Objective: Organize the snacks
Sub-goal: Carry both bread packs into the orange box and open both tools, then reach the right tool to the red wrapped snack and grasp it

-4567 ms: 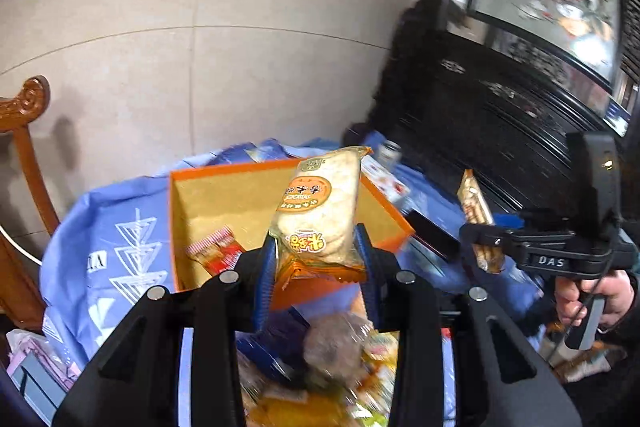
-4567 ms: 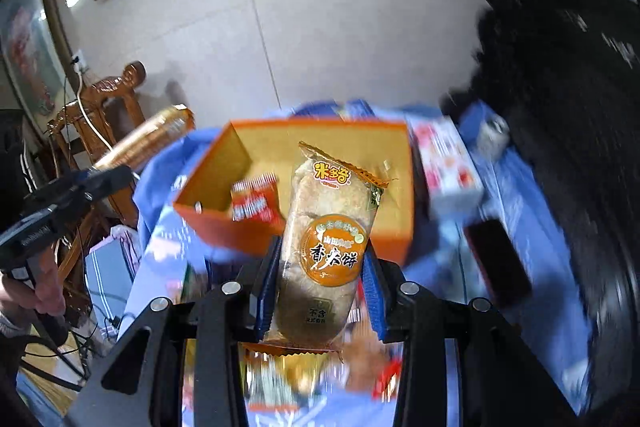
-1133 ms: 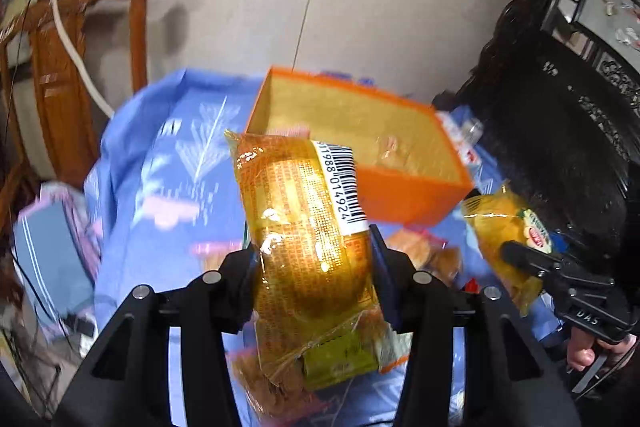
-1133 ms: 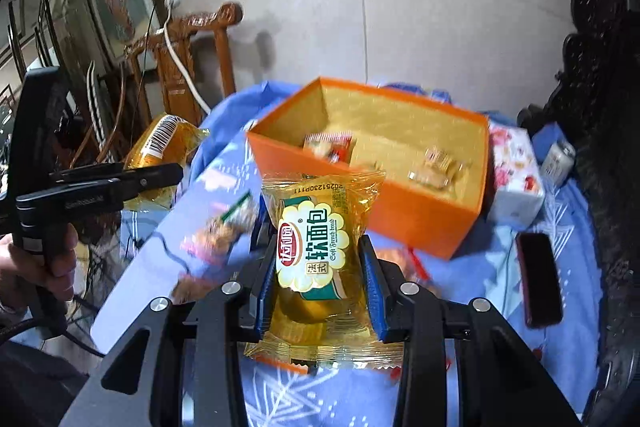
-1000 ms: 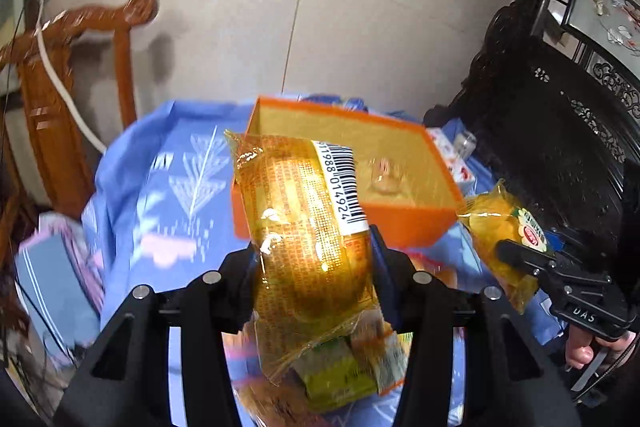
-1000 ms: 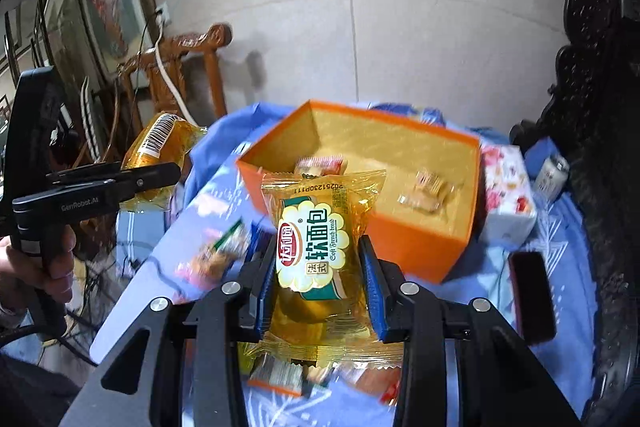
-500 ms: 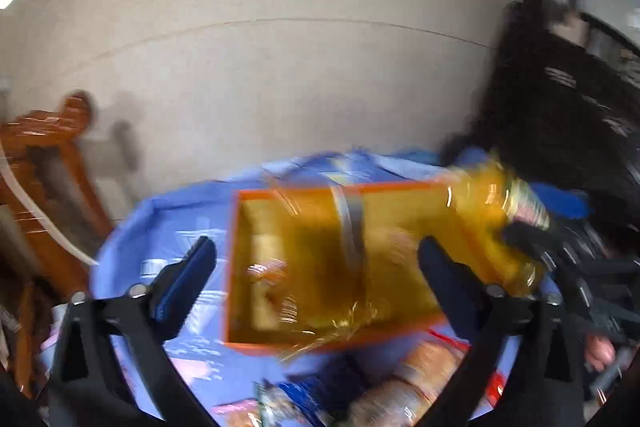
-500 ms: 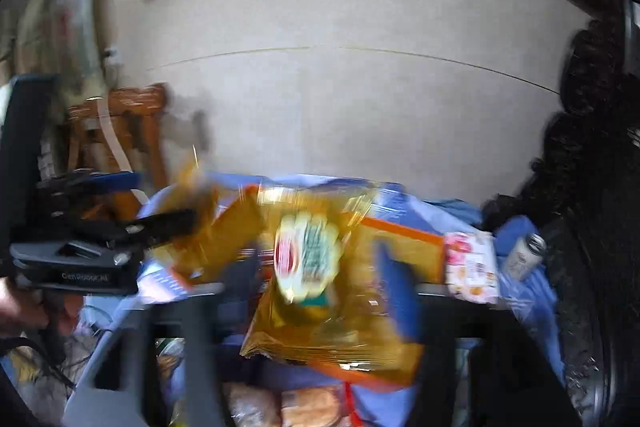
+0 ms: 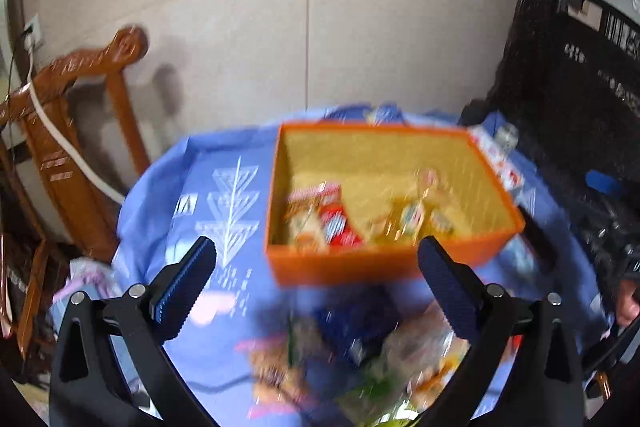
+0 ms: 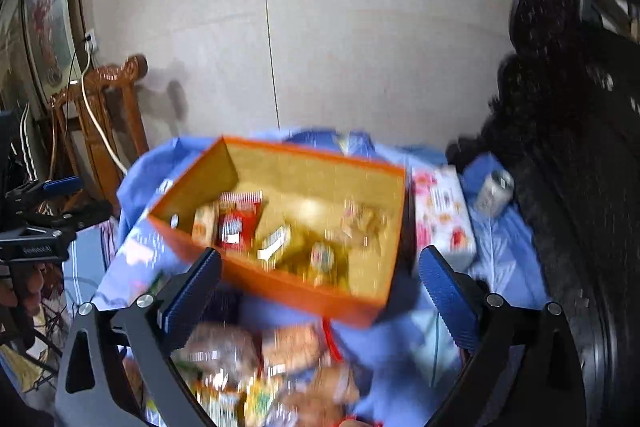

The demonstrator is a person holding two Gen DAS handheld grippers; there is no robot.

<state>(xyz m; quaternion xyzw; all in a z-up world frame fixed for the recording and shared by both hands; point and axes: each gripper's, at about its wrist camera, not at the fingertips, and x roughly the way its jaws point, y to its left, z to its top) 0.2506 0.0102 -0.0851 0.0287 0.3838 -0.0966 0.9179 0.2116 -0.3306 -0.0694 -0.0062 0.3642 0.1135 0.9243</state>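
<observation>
An orange box point(image 9: 376, 263) stands on the blue cloth and holds several snack packets point(image 9: 332, 223); it also shows in the right wrist view point(image 10: 280, 279) with packets point(image 10: 236, 223) inside. My left gripper point(image 9: 316, 275) is open and empty, in front of the box. My right gripper point(image 10: 320, 287) is open and empty, over the box's near wall. A blurred pile of loose snacks point(image 9: 380, 363) lies on the cloth below both grippers, also in the right wrist view point(image 10: 272, 367). The left gripper shows at the far left of the right wrist view point(image 10: 52, 211).
A carved wooden chair point(image 9: 72, 155) with a white cable stands left of the table. A white patterned box point(image 10: 444, 215) and a can point(image 10: 494, 193) sit right of the orange box. Dark carved furniture point(image 9: 580, 107) rises on the right. A tiled wall is behind.
Both grippers have opened and let go of their yellow bread packets, which now lie in the orange box. Both views have pulled back slightly and are blurred by motion.
</observation>
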